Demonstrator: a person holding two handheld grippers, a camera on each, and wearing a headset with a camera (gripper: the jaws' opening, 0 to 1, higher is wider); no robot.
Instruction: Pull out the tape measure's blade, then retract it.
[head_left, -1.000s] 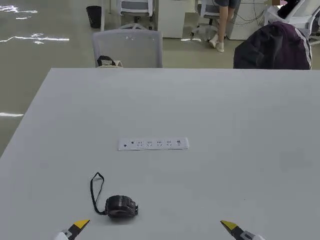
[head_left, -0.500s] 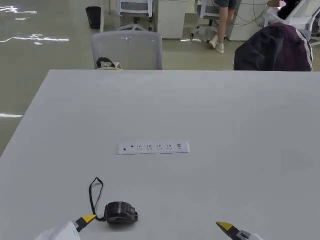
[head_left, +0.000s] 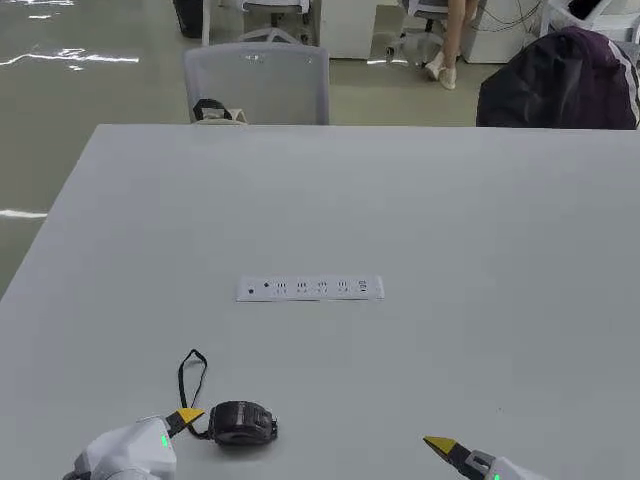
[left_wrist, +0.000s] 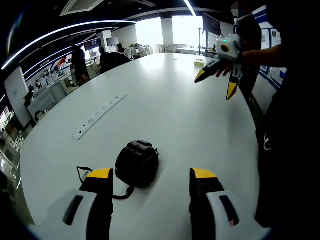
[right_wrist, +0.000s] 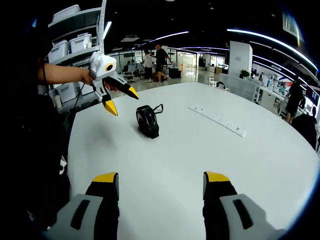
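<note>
The jaws of the left gripper (left_wrist: 152, 174) are held wide just short of the tape measure (left_wrist: 137, 162), which is laid near the counter's (head_left: 450, 220) front edge, blade not yet drawn; the right gripper's (right_wrist: 161, 177) jaws are spread wide, well apart. The approach is judged in hand: the case must be clamped, and ample bare counter is left rightward for the blade

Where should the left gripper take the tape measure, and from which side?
Probably across the compact dark case of the tape measure, coming from its strap end, where the left gripper sits with jaws open wider than the case. Avoid the loose strap loop; it gives no firm hold.
</note>
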